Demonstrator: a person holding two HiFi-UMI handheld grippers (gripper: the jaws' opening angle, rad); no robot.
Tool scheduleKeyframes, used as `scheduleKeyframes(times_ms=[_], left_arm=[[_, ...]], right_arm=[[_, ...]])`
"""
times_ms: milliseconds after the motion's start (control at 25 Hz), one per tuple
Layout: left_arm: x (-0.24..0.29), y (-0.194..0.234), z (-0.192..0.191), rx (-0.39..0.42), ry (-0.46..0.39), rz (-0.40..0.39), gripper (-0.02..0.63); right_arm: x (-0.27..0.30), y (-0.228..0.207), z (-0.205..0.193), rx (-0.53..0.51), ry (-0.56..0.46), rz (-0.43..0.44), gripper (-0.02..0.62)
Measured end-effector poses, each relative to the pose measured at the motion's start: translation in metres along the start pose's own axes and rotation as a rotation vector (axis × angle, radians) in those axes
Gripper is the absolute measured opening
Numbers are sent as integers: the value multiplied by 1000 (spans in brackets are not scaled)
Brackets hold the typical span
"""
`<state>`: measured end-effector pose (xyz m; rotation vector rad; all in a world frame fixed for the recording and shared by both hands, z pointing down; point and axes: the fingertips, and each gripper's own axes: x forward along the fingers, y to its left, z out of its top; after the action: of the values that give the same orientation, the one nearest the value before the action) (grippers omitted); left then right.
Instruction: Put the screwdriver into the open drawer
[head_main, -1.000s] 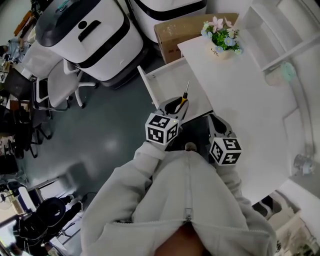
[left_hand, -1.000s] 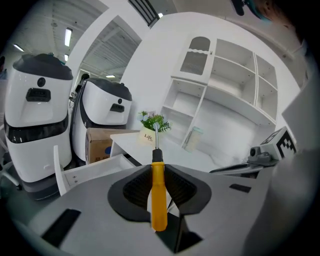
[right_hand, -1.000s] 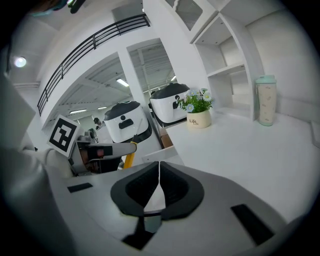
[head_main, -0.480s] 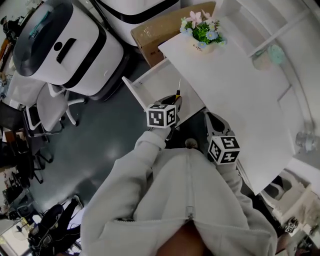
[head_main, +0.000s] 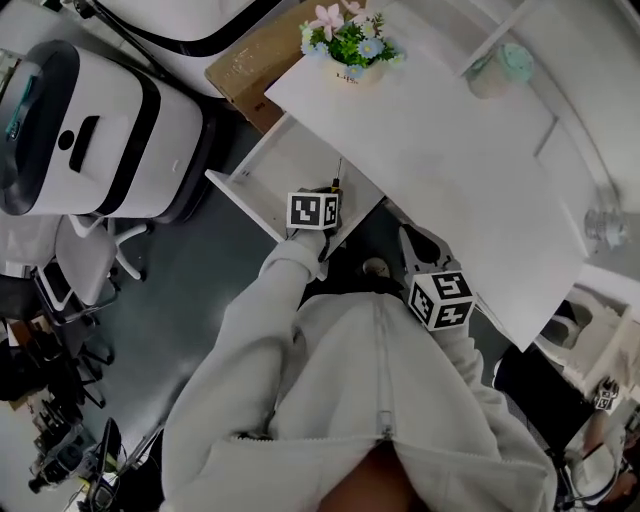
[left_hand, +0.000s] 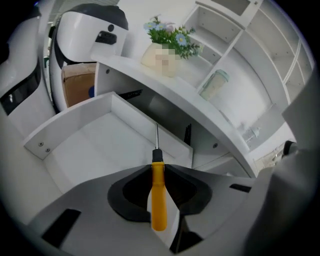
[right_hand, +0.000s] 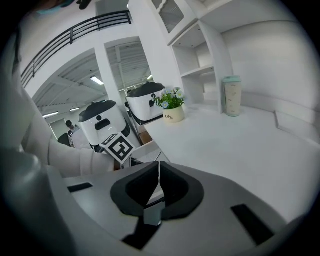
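Observation:
My left gripper (head_main: 328, 195) is shut on the orange handle of the screwdriver (left_hand: 158, 195), whose thin shaft (left_hand: 157, 136) points ahead and down over the open white drawer (left_hand: 95, 150). In the head view the screwdriver's tip (head_main: 338, 167) hangs above the drawer (head_main: 270, 165) that juts out from under the white desk (head_main: 450, 170). The right gripper (right_hand: 159, 172) is shut with nothing between its jaws. It hovers at the desk's front edge, to the right of the drawer (head_main: 412, 245).
A flower pot (head_main: 345, 45) and a pale green cup (head_main: 500, 68) stand at the back of the desk. A cardboard box (head_main: 245, 70) and a white machine (head_main: 90, 130) stand on the floor left of the drawer, with an office chair (head_main: 90, 260) nearby.
The left gripper has dropped and tilted downward toward the drawer, still holding the screwdriver. The right gripper has shifted only slightly. The head view has swung left.

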<state>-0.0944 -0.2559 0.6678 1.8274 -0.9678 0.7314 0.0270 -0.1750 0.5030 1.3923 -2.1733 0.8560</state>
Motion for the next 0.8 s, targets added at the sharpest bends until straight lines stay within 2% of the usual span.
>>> scheduleKeyframes(times_ms=[160,280,520,640,800], left_arm=[[27,2,-14,70,140,-51,87],[44,3,-24,104,208,-71,87],[70,5,-37,242,274,-86,87],[77,0,-46,277,271,-111,87],[84,3,-51,348,263,-91,87]], right_arm=[[-3,1,-8,10,16,-31,34],[-4,4,-13,8,28,-45,34],[-4,4,-26,29,56,-71,34],[-7,4,-36,43,77,-82,34],[-6,6,-44,52,95,-85,34]])
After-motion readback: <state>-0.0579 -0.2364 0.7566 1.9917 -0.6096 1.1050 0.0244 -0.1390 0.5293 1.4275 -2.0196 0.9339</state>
